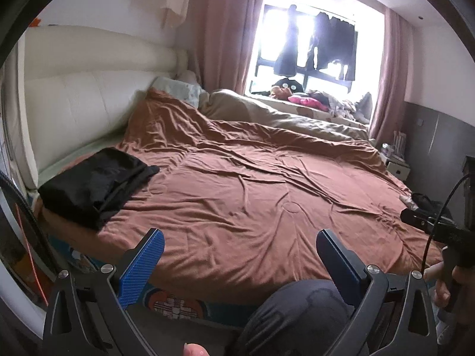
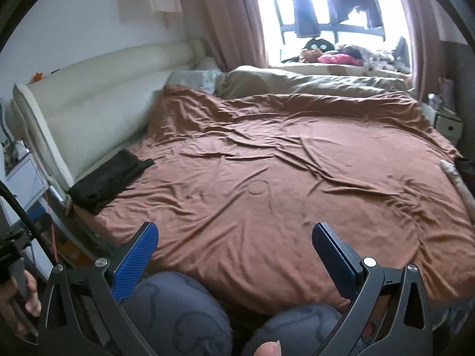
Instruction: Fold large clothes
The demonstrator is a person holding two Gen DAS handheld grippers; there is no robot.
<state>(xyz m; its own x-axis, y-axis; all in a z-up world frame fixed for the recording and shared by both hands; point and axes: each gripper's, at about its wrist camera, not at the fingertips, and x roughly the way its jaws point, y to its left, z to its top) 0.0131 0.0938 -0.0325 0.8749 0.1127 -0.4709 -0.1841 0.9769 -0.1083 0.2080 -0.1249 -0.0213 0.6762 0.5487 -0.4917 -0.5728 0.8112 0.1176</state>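
Observation:
A folded black garment (image 1: 95,185) lies on the near left corner of the bed, close to the headboard; it also shows in the right wrist view (image 2: 108,179). My left gripper (image 1: 240,244) is open and empty, held above the bed's near edge, to the right of the garment. My right gripper (image 2: 234,238) is open and empty, also above the near edge, with the garment far to its upper left. Another dark garment (image 2: 466,167) shows partly at the bed's right edge. The other gripper's body (image 1: 427,222) shows at the right of the left wrist view.
The bed is covered by a wrinkled brown duvet (image 1: 252,184), with a beige duvet (image 1: 267,112) and pillows behind it. A cream headboard (image 1: 89,95) stands at the left. A window sill (image 2: 341,59) with piled items is at the back. My knees (image 2: 184,311) are below the grippers.

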